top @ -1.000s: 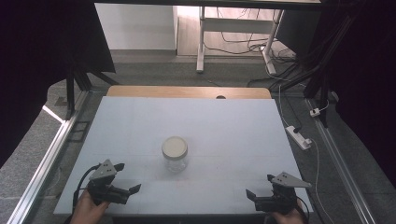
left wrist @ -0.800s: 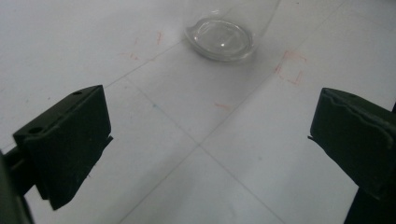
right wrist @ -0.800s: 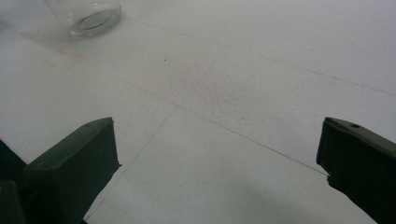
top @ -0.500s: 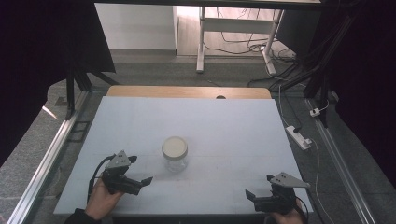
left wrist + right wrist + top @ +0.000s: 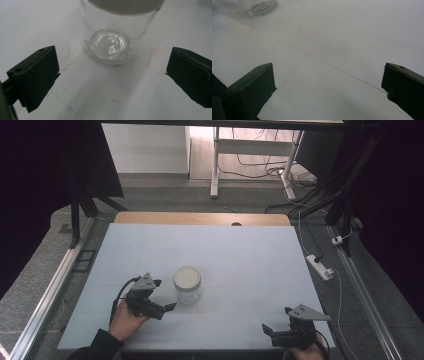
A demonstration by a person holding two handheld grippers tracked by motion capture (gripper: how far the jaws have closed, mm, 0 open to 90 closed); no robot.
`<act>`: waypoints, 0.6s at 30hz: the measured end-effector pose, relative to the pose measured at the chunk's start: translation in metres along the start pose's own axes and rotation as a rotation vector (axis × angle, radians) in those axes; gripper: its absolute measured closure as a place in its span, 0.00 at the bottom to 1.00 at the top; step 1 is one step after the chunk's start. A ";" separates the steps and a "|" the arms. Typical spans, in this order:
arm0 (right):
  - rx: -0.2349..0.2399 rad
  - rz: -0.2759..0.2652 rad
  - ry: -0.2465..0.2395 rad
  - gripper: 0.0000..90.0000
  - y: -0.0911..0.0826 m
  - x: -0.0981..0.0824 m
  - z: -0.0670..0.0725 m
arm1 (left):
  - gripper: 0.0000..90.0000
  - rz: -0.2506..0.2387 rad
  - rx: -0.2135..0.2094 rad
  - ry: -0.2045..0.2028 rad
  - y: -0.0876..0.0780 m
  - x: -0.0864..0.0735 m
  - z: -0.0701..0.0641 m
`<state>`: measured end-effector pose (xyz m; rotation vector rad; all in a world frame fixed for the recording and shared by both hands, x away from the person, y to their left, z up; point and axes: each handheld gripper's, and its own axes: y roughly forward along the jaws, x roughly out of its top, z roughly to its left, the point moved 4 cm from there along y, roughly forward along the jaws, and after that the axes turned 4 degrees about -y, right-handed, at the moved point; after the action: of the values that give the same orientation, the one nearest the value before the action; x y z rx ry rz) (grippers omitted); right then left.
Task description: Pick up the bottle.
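Tongs on our left (image 5: 165, 295) are spread wide and empty, near the surface's (image 5: 260, 255) 7 o'clock edge, just beside the clear jar (image 5: 187, 285). Jar with pale lid stands upright a little left of centre. At 5 o'clock, our right tongs (image 5: 276, 319) gape open, holding nothing.

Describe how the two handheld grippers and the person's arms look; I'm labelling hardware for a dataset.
Both the left gripper and right gripper are black, each with two blocky matte jaws and a grey three-cornered plate on top. A black cable loops from the left one; another trails from the right. The left hand emerges from a dark sleeve.
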<state>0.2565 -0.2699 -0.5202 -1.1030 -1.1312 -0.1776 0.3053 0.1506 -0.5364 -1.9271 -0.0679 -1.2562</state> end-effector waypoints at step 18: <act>0.000 0.006 0.002 0.00 0.000 0.000 0.000 | 0.00 0.003 -0.038 0.057 0.040 0.025 0.001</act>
<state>0.2569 -0.2701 -0.5206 -1.1059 -1.1262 -0.1741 0.3369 0.1154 -0.5410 -1.9218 -0.0115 -1.3178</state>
